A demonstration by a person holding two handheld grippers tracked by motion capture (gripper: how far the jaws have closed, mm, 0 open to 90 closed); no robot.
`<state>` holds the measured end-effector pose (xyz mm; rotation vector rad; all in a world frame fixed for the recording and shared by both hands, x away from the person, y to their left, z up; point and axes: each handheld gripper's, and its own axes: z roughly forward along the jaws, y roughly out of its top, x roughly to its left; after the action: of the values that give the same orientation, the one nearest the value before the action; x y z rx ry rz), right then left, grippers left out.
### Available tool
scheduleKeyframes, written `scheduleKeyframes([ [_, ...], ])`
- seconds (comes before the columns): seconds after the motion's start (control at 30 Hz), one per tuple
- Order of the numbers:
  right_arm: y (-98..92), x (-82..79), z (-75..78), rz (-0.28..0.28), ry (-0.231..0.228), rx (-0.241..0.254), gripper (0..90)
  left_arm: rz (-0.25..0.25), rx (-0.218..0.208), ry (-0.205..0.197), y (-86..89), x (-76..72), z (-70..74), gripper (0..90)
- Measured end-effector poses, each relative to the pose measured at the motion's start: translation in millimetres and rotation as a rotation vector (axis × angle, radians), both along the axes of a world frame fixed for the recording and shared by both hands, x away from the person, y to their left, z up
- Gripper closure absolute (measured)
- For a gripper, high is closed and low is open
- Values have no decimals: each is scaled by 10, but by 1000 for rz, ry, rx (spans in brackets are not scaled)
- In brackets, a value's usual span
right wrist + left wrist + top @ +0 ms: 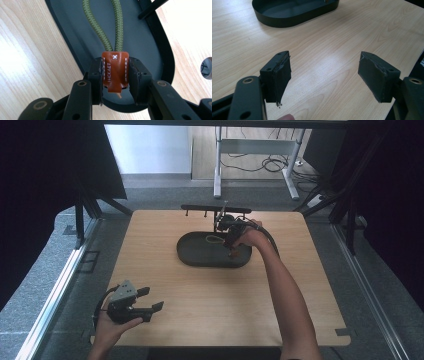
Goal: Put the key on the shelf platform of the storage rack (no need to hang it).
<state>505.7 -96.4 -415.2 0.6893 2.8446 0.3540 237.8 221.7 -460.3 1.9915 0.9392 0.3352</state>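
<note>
Bare wooden table (210,300) before tray (192,256); black rack (200,209) behind.

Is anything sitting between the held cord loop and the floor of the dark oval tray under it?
Nothing visible does. The right claw is shut on the brown leather tab of the green cord loop, right over the tray. The tray floor under the loop looks bare. The black rack stands behind the tray, off to the side.

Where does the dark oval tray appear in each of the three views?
High view: the dark oval tray lies at the centre of the table, slightly toward the far side.
Left gripper view: it sits at the top edge, left of centre.
Right gripper view: it spreads behind the clamped brown leather tab.
Shared landmark: the light wooden table.
</note>
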Motion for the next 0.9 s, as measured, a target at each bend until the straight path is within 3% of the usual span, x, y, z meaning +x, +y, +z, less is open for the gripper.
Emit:
scheduleKeyframes([
  [0.57,44,0,-249,6,25,1,647,6,1,-3,21,-3,9,267],
  [0.9,41,-33,-229,15,28,10,580,3,2,-3,8,0,3,267],
])
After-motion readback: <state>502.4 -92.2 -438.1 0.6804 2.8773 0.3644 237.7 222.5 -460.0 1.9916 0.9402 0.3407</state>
